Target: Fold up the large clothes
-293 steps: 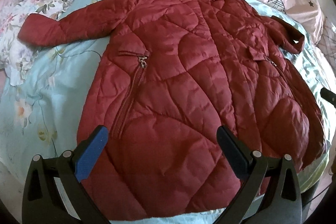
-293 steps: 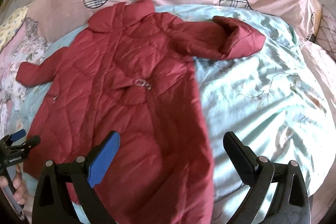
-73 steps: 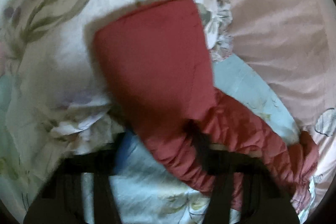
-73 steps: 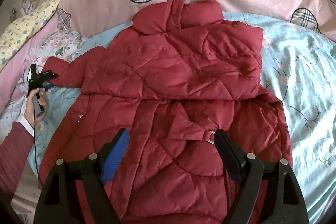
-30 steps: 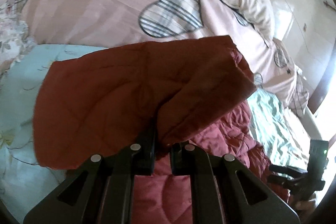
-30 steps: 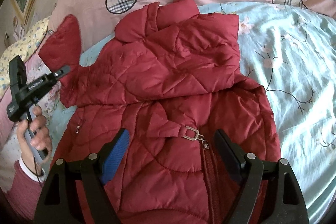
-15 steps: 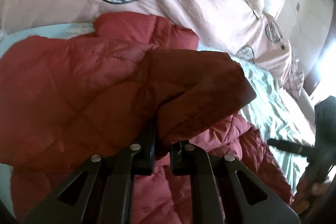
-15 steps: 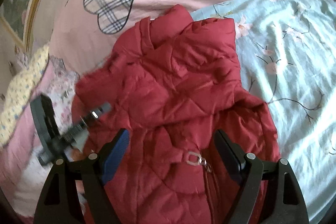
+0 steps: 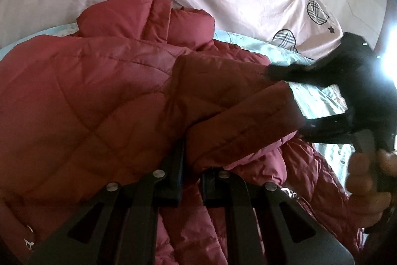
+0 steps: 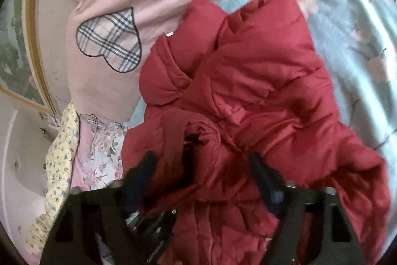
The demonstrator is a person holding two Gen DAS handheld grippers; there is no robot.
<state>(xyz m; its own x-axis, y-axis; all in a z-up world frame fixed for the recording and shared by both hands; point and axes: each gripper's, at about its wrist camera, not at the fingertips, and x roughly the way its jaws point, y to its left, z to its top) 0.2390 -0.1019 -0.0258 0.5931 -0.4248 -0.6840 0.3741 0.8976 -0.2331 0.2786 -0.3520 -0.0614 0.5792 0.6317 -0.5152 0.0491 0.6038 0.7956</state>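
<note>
Two claws work over the red coat (image 9: 94,96) lying on the bed (image 10: 352,24). The left claw (image 9: 189,180), tilted downward, is clamped on the coat's sleeve cuff (image 9: 238,101), carried across the coat's body. The right claw (image 10: 201,178) has just been closing, sleeve fabric between its fingers; blur hides whether they pinch it.
</note>
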